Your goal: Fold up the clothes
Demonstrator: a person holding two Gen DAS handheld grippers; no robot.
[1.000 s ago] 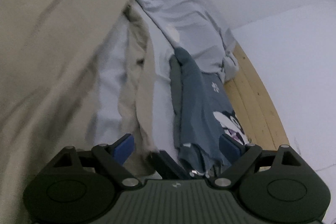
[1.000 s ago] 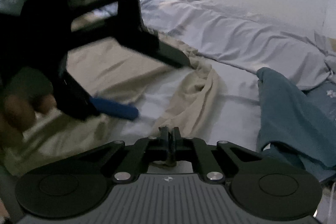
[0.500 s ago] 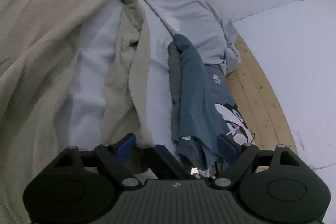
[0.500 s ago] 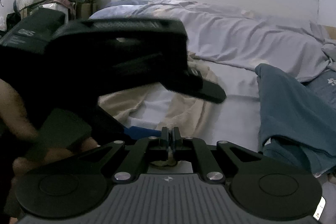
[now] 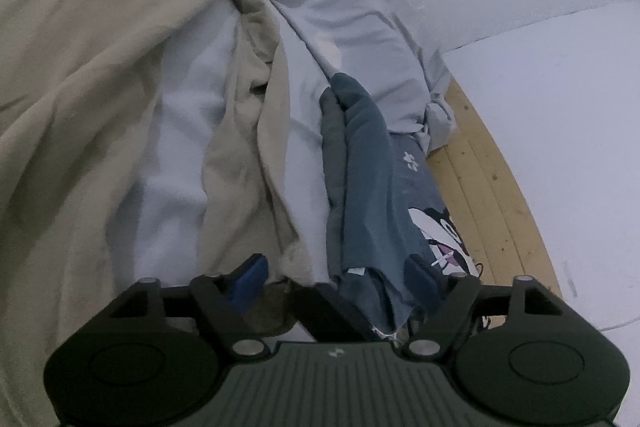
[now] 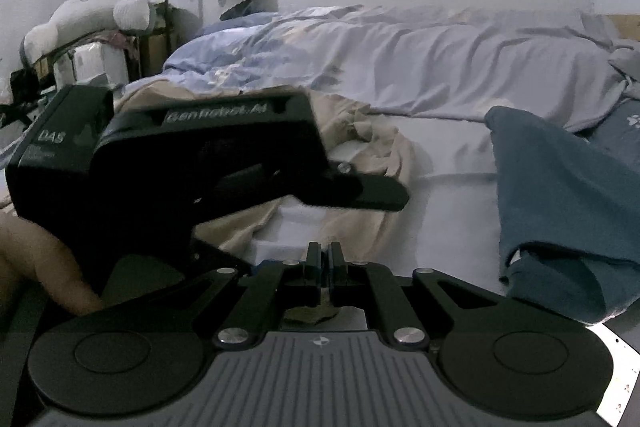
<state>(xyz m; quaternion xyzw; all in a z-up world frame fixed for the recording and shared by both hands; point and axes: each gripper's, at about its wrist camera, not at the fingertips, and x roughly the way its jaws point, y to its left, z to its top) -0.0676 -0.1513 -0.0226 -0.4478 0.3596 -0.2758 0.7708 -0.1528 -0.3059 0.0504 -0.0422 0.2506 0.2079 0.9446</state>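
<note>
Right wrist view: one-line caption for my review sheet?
Right gripper shut on beige garment; left gripper alongside, blue garment on bed.

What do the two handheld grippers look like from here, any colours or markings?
Both are black linkage grippers on ribbed grey-green bodies. The left gripper has blue finger pads; its housing carries pale lettering, blurred. The right gripper has round black side discs and silver pivot screws.
</note>
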